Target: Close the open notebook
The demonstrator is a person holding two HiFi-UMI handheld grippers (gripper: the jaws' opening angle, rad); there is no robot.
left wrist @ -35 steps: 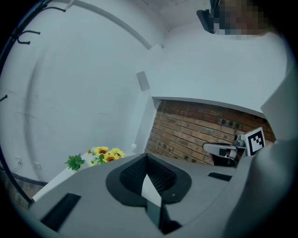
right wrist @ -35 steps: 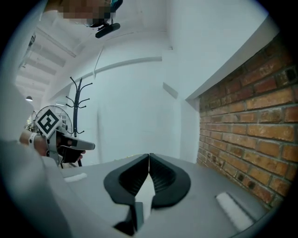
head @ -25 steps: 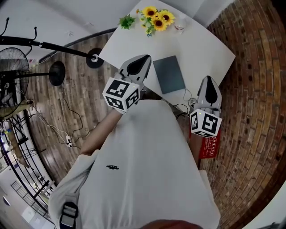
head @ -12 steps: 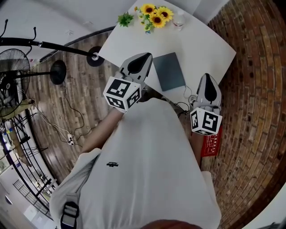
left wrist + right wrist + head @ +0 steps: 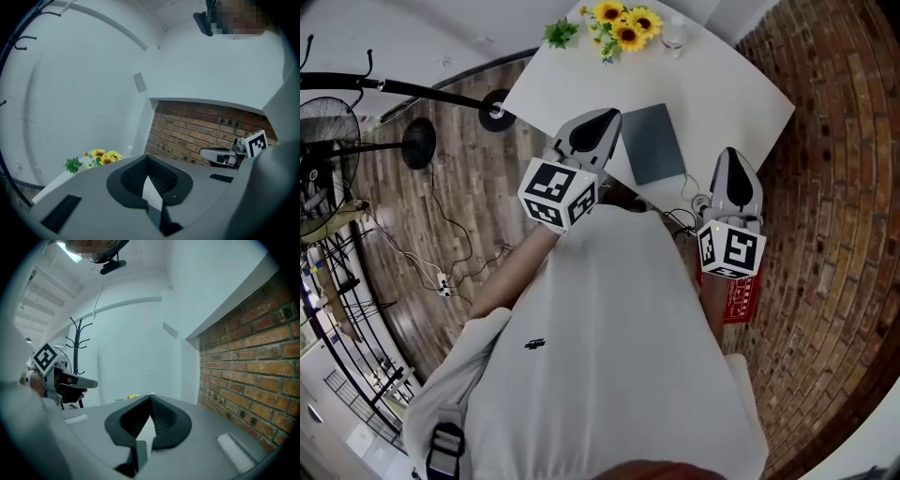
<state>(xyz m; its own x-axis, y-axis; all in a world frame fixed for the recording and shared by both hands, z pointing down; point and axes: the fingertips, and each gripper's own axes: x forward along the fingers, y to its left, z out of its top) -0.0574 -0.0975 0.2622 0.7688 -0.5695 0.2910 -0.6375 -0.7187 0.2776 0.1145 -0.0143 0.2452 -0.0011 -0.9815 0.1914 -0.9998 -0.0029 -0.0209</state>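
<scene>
White table (image 5: 727,89), brick wall beside: notebook (image 5: 652,143) lies flat by its near edge and looks closed already. You hold both grippers raised and level, jaws together, empty, probably idle. Left gripper (image 5: 602,118) shows just beside its left edge, right gripper (image 5: 732,156) off its near-right corner.

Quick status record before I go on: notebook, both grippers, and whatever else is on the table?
notebook: flat on the table, dark cover up, looks closed
left gripper: shut, empty, at the near edge, left of notebook
right gripper: shut, empty, off the table, right of notebook
other: sunflowers and glass at far edge
</scene>
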